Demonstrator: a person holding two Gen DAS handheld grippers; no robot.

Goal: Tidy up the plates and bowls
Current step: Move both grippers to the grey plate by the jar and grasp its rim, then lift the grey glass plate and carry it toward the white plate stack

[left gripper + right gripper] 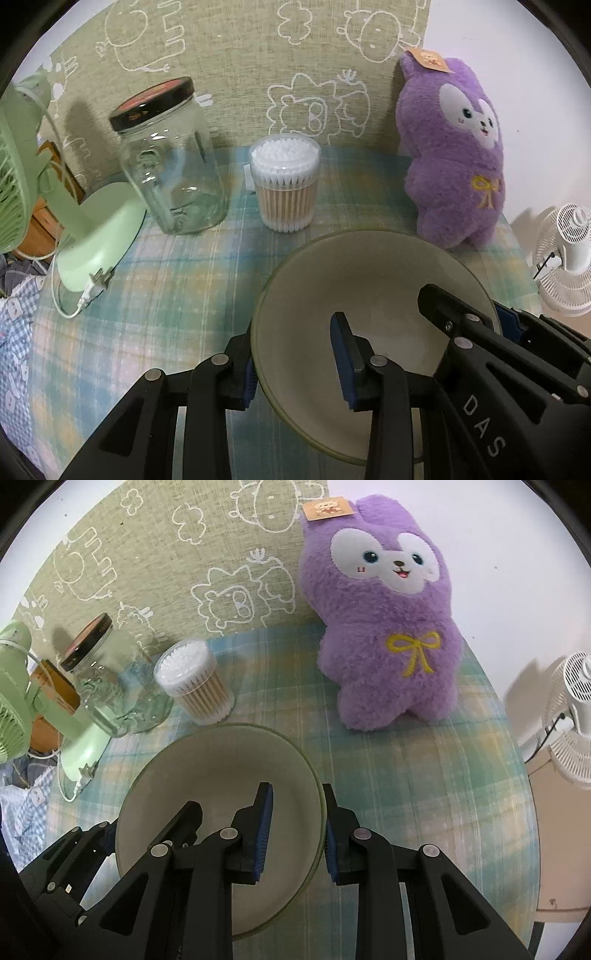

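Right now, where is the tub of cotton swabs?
The tub of cotton swabs stands at the table's back, between the glass jar and the purple plush toy.

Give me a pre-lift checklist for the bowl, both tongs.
1. Left tongs straddle the bowl rim, one finger inside, one outside: ok.
2. Right tongs straddle the opposite rim the same way: ok.
3. Both tongs shut on the rim: ok.
4. Bowl empty, nothing to spill: ok.
5. Neighbours clear of the bowl: cotton swab tub and glass jar stand apart; purple plush sits close behind the rim, contact cannot tell.
6. Pad bite firm enough not to slip: cannot tell.
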